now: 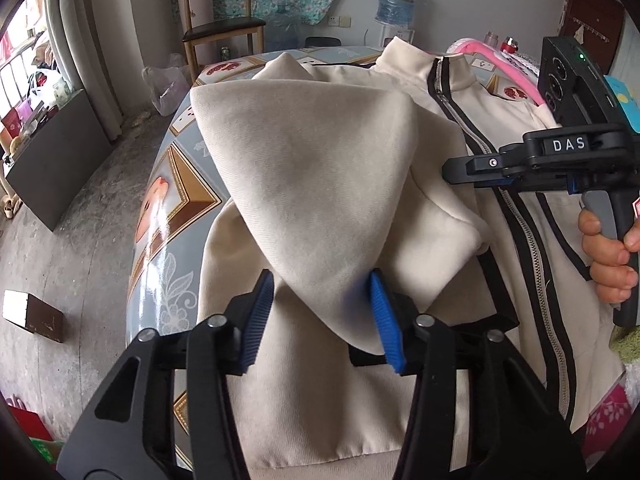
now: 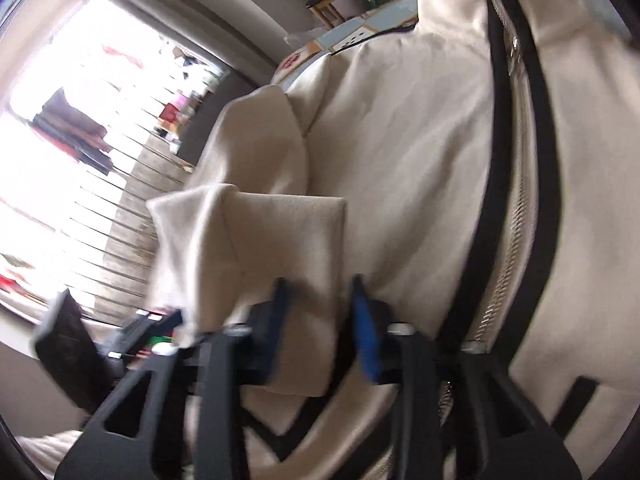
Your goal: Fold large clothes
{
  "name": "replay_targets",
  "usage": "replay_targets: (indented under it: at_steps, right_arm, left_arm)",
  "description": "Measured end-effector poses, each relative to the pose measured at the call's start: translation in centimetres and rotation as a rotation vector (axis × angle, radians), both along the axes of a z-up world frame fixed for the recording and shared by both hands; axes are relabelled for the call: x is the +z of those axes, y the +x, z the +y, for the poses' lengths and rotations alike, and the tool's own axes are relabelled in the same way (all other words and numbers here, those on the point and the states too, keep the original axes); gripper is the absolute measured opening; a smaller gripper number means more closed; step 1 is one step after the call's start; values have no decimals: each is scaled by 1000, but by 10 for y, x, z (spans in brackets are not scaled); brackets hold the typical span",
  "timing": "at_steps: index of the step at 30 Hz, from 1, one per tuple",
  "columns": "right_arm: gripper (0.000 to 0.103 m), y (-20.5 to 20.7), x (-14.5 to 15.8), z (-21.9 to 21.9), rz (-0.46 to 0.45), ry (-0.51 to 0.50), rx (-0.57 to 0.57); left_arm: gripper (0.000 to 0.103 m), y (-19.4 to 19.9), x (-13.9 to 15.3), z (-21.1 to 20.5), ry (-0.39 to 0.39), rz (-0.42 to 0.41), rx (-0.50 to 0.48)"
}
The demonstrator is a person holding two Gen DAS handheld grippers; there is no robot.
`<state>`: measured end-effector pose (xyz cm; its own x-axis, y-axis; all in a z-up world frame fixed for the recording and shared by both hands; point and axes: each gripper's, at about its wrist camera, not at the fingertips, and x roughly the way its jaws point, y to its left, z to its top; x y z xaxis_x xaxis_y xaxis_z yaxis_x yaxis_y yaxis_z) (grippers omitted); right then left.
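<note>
The left gripper (image 1: 322, 316) had its blue pads (image 1: 385, 320) set apart, with a fold of the cream jacket (image 1: 320, 168) running down between them; the cloth lay against the right pad, but whether it was pinched could not be told. The right gripper (image 2: 320, 320) likewise stood with its jaws apart around the sleeve end (image 2: 280, 240), the view too blurred to show a firm grip. From the left wrist view, the right gripper (image 1: 460, 170) appeared side-on at the right, above the jacket's front, held by a hand (image 1: 608, 256). The folded sleeve rose in a broad peak over the jacket's left half. The jacket lay face up on the patterned tablecloth (image 1: 172, 200), its black-edged zipper (image 1: 532, 240) running from near to the far collar (image 1: 416, 56). Beyond the table stood a wooden chair (image 1: 224, 28) and a water dispenser (image 1: 396, 4).
</note>
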<state>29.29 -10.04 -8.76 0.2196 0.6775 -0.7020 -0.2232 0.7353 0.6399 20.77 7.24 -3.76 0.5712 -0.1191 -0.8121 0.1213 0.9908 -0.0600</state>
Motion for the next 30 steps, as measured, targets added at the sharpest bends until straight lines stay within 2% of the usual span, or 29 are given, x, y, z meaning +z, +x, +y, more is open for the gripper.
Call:
replay_targets:
  at_steps: [1,4,8,12,16,19,21,24,26,30]
  right_arm:
    - [7,-2,2,0,-11,-5,0]
    - [5,-7,17,5,-64,-20,-11]
    - [5,-4,64,-9,-158,19,-70]
    - [5,2,116,-53,-267,60,-165]
    - [5,1,147,-123,-328,39,-307]
    - [5,-9,137,-182,-296,2,-420]
    - [5,-13,113,-214,-214,-9,-472]
    - [5,-17,63,-234,-80,-24,-494]
    - [5,-18,43,-241,-33,-31,-504]
    - [6,-15,30,-249,-1,-13,-516]
  left_arm:
    - [43,0,0,0,1,-2,1]
    - [41,1,4,-1,14,-17,6]
    - [41,-2,24,3,5,-71,21]
    - [41,-3,48,12,-5,-117,59]
    - [41,2,55,17,63,-114,92]
    - [41,9,46,14,120,-72,66]
    - [42,18,34,7,172,-29,29]
    - [44,33,18,-7,252,12,-10]
    - [50,43,10,-14,298,24,-26]
    - [50,67,-5,-21,387,54,-45]
